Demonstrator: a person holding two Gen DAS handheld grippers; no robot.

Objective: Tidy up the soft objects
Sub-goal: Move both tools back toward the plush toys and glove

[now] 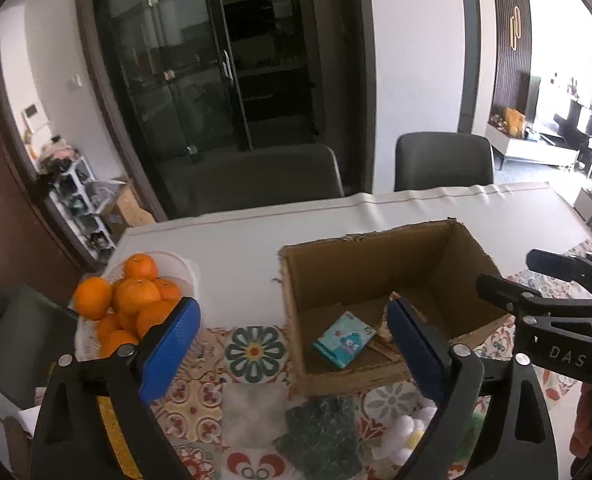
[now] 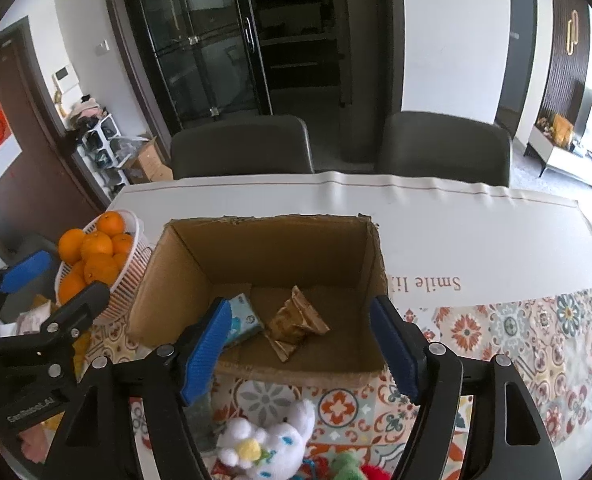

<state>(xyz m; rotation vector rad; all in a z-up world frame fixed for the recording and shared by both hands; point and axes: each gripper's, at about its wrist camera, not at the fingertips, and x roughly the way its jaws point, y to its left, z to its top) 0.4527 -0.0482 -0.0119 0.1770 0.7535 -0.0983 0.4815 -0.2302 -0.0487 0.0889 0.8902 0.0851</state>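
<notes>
While two packets, a blue tissue pack (image 2: pixel 244 317) and a brown wrapper (image 2: pixel 294 322), lie in the cardboard box (image 2: pixel 256 240), one white plush toy (image 2: pixel 264 436) sits just before it. Both the left gripper (image 1: pixel 292 344) and right gripper (image 2: pixel 302 350) tilt downward, jaws apart, empty. A patterned tablecloth (image 2: pixel 516 332) covers the table; two chairs (image 2: pixel 242 146) stand behind.

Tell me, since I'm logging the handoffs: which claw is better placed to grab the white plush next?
Probably the right claw: open and empty, the white plush lies right under it. For the left claw, the plush sits off behind its right finger.
</notes>
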